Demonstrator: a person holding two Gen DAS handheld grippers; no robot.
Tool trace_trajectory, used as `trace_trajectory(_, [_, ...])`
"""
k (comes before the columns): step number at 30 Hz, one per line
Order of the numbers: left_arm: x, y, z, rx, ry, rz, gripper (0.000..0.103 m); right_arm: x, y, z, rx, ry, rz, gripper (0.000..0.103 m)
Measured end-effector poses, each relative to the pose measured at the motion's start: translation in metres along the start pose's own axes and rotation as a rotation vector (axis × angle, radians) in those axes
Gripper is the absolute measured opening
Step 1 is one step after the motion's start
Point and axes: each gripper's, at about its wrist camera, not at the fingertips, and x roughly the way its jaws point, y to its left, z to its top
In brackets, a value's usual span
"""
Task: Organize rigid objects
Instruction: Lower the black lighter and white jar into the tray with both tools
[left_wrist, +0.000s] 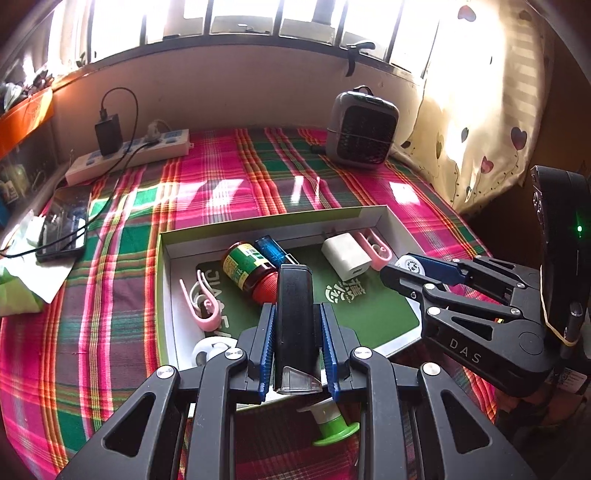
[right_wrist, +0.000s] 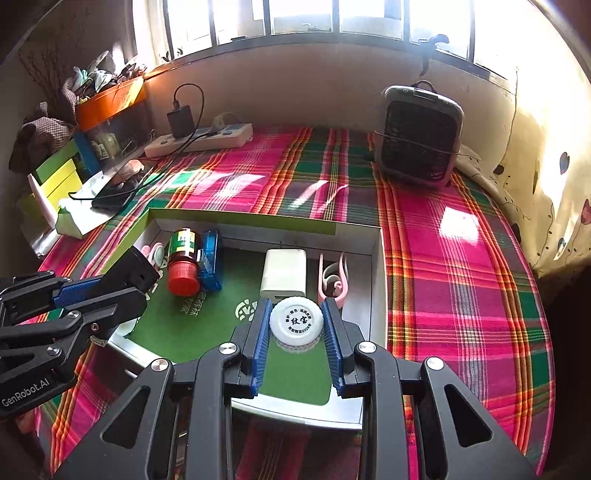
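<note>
The left claw (left_wrist: 297, 328) is clamped on a black object (left_wrist: 294, 317), its blue pads pressed to both sides. The right claw (right_wrist: 296, 326) grips a white round cap (right_wrist: 295, 323). In the left wrist view, the right claw reaches in from 3 o'clock.

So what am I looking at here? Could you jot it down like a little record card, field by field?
setting: plaid cloth under a window
container: shallow open box with a green floor
left gripper: shut on a black object, over the box
right gripper: shut on a white round jar, over the box
already in box: red-capped bottle, blue case, white charger, pink clips
outside box: green-and-white piece, power strip, small heater
</note>
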Motion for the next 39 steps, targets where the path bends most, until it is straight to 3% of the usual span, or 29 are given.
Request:
trace_trajectory(20, [0.034,-0.006,0.006,0.075,0.069,-0.019,0.022,0.022,-0.002,-0.005,-0.031,0.05,0.034,0.029])
trace_trajectory(39, [0.05,-0.005,0.007,0.083,0.097,-0.01,0.022,0.03,-0.003,-0.008,-0.045,0.062,0.027,0.029])
